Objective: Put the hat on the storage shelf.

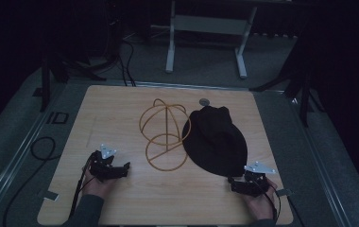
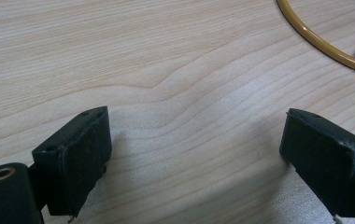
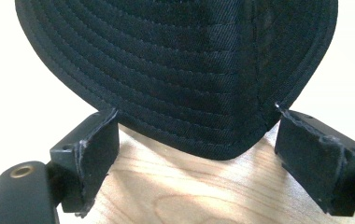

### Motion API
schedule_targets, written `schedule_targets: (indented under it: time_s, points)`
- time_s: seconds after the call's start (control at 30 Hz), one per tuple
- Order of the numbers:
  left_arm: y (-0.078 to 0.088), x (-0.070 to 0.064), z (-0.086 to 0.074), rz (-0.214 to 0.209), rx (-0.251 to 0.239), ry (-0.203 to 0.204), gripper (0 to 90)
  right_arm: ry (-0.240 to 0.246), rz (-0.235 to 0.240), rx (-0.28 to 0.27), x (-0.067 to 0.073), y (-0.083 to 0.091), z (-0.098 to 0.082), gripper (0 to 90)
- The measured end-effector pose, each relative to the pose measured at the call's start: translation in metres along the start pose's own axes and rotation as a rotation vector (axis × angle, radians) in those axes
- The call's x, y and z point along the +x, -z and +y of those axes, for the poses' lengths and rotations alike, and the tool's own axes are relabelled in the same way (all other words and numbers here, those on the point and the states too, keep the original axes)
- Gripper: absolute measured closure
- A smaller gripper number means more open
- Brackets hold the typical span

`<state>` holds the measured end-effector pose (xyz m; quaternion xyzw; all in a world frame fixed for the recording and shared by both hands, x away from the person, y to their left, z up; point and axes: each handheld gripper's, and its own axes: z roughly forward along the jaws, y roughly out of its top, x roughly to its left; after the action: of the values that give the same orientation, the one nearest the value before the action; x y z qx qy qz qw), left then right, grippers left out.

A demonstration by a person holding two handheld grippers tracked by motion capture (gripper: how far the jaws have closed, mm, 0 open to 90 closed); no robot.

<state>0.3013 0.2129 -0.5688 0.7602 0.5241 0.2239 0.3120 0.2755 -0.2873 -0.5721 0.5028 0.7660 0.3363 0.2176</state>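
Note:
A black cap [image 1: 215,139] lies flat on the wooden table [image 1: 121,198], its stitched brim [image 3: 185,88] pointing toward the near edge. Beside it on the left stands a gold wire cap stand [image 1: 165,135], whose base ring [image 2: 325,39] crosses the top right of the left gripper view. My right gripper [image 1: 236,182] is open at the brim's front edge, its jaws on either side of the brim tip, nothing clamped. My left gripper [image 1: 121,169] is open over bare wood to the left of the stand, holding nothing [image 2: 194,154].
A small round metal disc [image 1: 204,100] sits near the table's far edge. Black cables [image 1: 40,146] trail on the grey floor to the left. A white table frame [image 1: 206,28] stands behind the table. Dark tripod legs [image 1: 305,94] stand on both sides.

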Motion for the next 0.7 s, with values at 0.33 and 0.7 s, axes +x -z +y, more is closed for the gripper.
schedule_targets:
  time_s: [0.33,0.7]
  points:
    - [0.0001,0.0000,0.0000,-0.001,0.001,0.000,9.5,0.003,0.006,-0.006,0.0007,0.0009,-0.0005,17.9]
    - [0.0004,-0.0001,-0.0002,-0.002,0.002,-0.001,9.5,-0.012,-0.007,-0.012,-0.0001,0.0052,-0.0021,28.9]
